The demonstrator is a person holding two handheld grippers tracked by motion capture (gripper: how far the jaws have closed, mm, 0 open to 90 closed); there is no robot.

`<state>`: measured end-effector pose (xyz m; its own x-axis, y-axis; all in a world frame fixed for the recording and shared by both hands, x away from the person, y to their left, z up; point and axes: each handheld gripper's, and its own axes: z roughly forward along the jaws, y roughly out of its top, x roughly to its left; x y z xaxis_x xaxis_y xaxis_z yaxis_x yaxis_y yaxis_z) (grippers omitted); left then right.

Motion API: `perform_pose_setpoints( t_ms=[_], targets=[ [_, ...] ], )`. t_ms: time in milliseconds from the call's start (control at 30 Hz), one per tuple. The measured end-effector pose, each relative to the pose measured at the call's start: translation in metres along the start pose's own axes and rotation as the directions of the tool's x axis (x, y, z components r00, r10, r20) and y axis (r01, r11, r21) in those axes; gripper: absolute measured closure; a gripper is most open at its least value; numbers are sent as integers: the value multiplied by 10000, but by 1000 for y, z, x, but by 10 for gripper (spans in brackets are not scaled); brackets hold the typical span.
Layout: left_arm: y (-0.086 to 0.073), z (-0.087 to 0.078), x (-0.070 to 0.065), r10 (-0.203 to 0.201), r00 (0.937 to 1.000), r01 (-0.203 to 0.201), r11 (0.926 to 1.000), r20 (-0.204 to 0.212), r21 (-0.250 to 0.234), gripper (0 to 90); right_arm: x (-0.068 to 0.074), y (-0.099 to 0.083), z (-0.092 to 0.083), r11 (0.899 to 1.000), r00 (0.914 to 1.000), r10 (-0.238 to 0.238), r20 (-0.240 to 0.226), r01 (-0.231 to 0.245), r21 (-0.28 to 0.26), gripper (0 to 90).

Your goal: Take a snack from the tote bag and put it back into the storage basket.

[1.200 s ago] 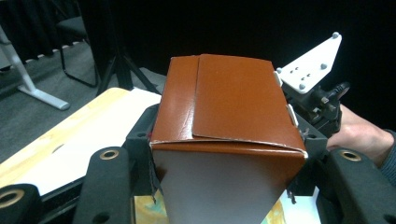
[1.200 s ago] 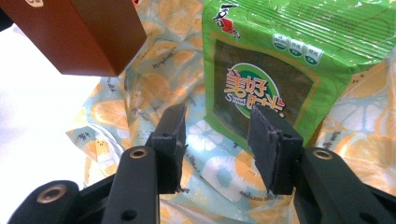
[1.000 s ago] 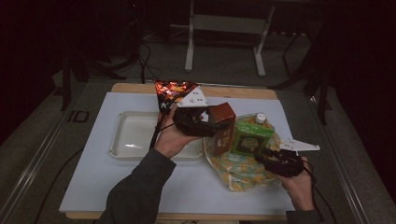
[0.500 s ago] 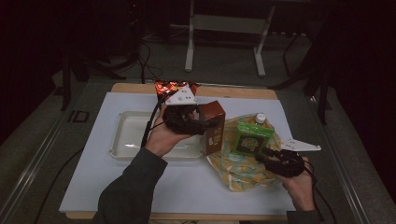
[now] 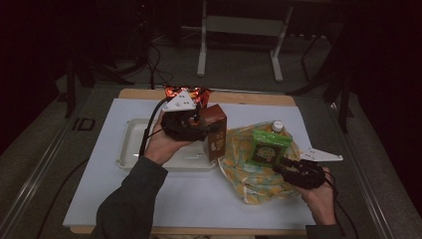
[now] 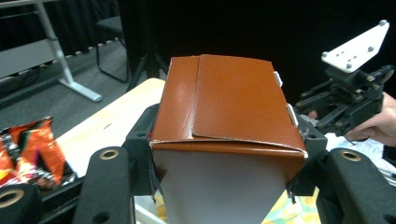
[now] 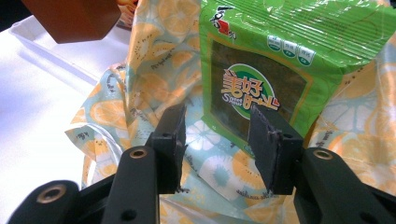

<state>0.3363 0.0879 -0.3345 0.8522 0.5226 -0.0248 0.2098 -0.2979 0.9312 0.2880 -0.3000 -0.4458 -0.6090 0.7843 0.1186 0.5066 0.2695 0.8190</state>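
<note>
My left gripper [image 5: 201, 130] is shut on a brown carton [image 5: 218, 134], held upright above the right end of a clear tray [image 5: 130, 144]. In the left gripper view the carton [image 6: 224, 116] sits between both jaws of that gripper [image 6: 224, 186]. At the right lies a bag printed with oranges [image 5: 249, 174], and a green snack packet [image 5: 268, 145] stands in it. My right gripper [image 5: 284, 168] rests at the bag's near right side. In the right gripper view its jaws [image 7: 219, 140] stand apart over the bag's fabric [image 7: 121, 107], just short of the green packet [image 7: 280, 60].
A red and orange chip bag [image 5: 186, 92] lies at the far edge of the white mat [image 5: 199, 199], behind my left hand. Something with a white cap [image 5: 277, 126] pokes up behind the green packet. The mat covers a wooden table top.
My left gripper has carried the brown carton to the left, away from the printed bag and over the tray's right end. The right gripper has stayed put.
</note>
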Motion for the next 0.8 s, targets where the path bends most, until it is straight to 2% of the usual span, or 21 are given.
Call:
perform_pose_setpoints(
  t_ms=[333,500,800],
  targets=[
    [-10,-14,10,116,9989,-104,9995,-451,283,421,0,0,0,10000,10000,0,10,0,49,566],
    [-16,-21,17,-47,9985,60,9997,-547,240,421,0,-1,1,10000,10000,4,5,-4,75,566],
    [-30,-33,31,-325,9954,366,9984,-902,441,420,-1,-1,0,9999,10000,18,28,-18,114,566]
  ],
)
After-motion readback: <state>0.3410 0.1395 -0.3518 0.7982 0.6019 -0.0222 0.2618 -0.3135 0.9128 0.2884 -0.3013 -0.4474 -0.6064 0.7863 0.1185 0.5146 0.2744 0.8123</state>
